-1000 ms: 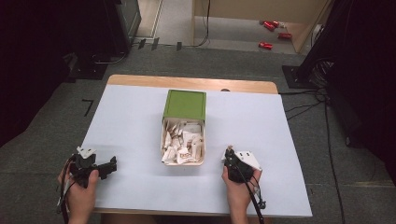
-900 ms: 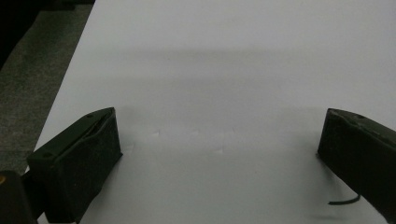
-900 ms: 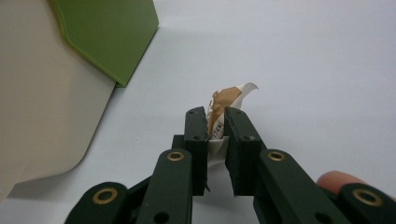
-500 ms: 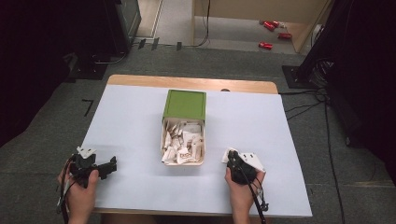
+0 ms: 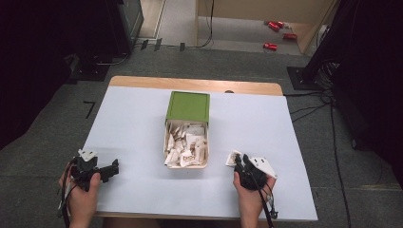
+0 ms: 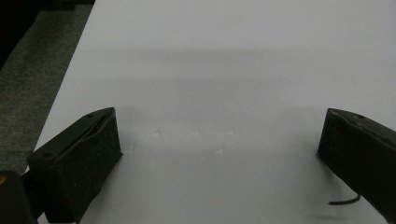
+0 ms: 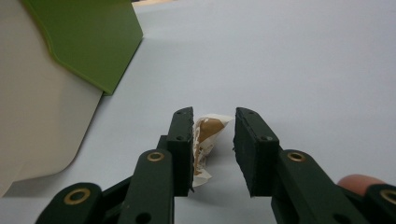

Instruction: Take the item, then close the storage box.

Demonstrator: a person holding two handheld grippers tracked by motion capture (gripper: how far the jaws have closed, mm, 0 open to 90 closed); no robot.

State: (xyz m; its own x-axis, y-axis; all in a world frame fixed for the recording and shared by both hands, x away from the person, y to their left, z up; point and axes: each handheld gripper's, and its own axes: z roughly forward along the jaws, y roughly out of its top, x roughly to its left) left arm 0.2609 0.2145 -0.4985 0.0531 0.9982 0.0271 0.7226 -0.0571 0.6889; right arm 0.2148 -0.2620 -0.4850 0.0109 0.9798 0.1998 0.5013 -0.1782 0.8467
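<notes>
Now we have our right gripper (image 5: 239, 160) low on the white table top (image 5: 142, 123), just right of the cream box with the green hinged lid (image 5: 187, 124), near its open front end. Its jaws have just been opening, and between them stands a small crumpled white-and-brown paper wrapper (image 7: 205, 140). In the right gripper view that wrapper leans against the left jaw, while a clear gap shows on the side of the right jaw, so we judge it released, not pinched. From the high view the same wrapper (image 5: 233, 157) lies at the jaw tips, on the side toward the box.

What matters for our next move: the wrapper sits straight ahead of this gripper, inside its reach, with its long side standing roughly along the jaws. The cream box, heaped with more crumpled white wrappers (image 5: 186, 148), lies just beyond, to the gripper's left. Our right hand is by far the nearer one.

Our left gripper (image 5: 105, 170) rests well to the left of the box, near the table's front edge, jaws spread wide over bare table, nothing between them, as the left gripper view confirms (image 6: 217, 154).

Any print on the wrappers is too small for us to read; we see no brand on the lid or the box.
</notes>
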